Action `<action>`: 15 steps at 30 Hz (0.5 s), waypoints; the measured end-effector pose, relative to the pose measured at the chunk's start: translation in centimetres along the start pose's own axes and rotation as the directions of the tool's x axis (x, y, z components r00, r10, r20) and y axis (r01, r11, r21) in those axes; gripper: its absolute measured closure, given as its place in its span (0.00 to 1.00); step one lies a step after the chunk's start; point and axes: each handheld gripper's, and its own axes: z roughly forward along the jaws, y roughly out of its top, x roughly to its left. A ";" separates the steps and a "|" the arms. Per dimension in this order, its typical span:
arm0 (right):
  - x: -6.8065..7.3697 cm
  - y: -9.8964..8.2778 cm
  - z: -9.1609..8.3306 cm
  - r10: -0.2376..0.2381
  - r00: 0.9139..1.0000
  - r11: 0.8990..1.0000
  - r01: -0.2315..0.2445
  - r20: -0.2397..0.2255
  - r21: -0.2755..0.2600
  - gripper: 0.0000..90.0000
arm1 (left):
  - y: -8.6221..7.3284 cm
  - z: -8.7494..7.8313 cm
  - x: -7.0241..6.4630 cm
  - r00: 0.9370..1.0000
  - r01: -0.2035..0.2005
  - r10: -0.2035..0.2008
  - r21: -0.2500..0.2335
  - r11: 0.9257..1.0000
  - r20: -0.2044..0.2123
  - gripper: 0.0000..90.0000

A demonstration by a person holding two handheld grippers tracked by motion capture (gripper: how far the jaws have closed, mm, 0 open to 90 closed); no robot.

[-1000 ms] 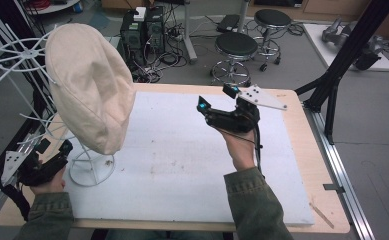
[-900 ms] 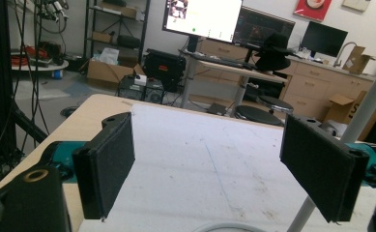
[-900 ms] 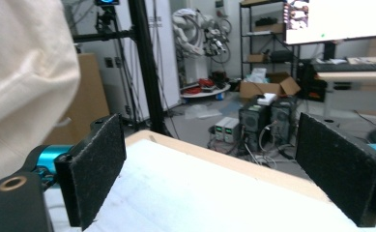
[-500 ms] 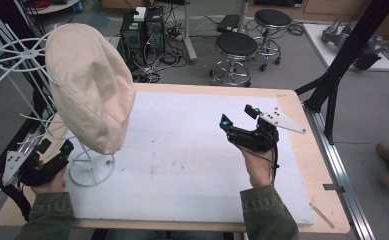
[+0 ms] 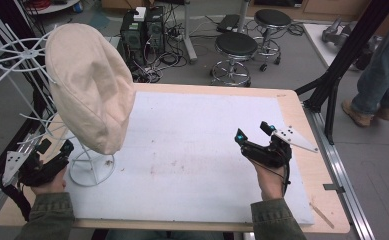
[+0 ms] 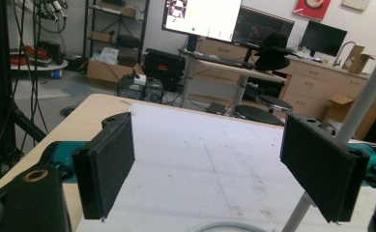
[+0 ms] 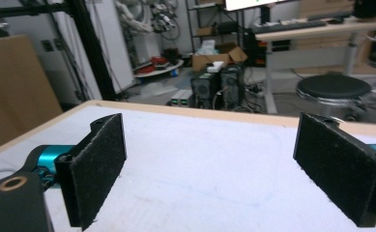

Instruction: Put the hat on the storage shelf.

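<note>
Currently my left gripper [image 5: 57, 152] sits at the near left corner of the desk [image 5: 292, 102], jaws spread wide with nothing between them, just beside the base of the stand [image 5: 91, 170]. In the left gripper view the stand's white pole [image 6: 364, 104] rises close against the right jaw, and part of the base ring [image 6: 226, 226] lies below the jaws. My right gripper [image 5: 254, 135] hovers over the near right part of the white mat [image 5: 192, 150], jaws likewise spread and empty, well apart from the stand.

The cap [image 5: 89, 87] hangs on the stand's wire head at the left of the desk, above the left gripper. Its long axis runs steeply, tilted from the far upper left down to the near lower right; the rounded crown faces right, toward the middle of the desk, and the lower edge points down at the base.

Hazards, as I judge them:
1. Stand tips. Cause: the left jaw knocks the pole or base ring, since it is so close; the wire frame looks light and top-heavy under the cap.
2. Cap slips off. Cause: a pull on the loose lower edge before the stand is steadied.
3. Pinch catches one cloth layer only. Cause: soft fabric folds between wide jaws.
4. Cable snags the wire spokes [image 5: 12, 55] at far left.
</note>
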 end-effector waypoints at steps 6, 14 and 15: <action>-1.4 -2.1 -1.3 0.031 0.997 0.999 -0.033 0.064 0.039 0.12 | 0.0 0.0 0.0 1.000 -0.002 0.003 0.004 1.000 0.000 0.22; -2.7 -4.8 -2.4 0.024 0.986 0.999 -0.030 0.166 0.031 0.12 | 0.0 0.0 -0.1 1.000 -0.004 0.004 0.004 1.000 -0.002 0.22; -2.9 -5.1 -2.5 0.022 0.983 0.999 -0.027 0.182 0.022 0.12 | 0.0 0.0 -0.1 1.000 -0.004 0.004 0.005 1.000 -0.002 0.22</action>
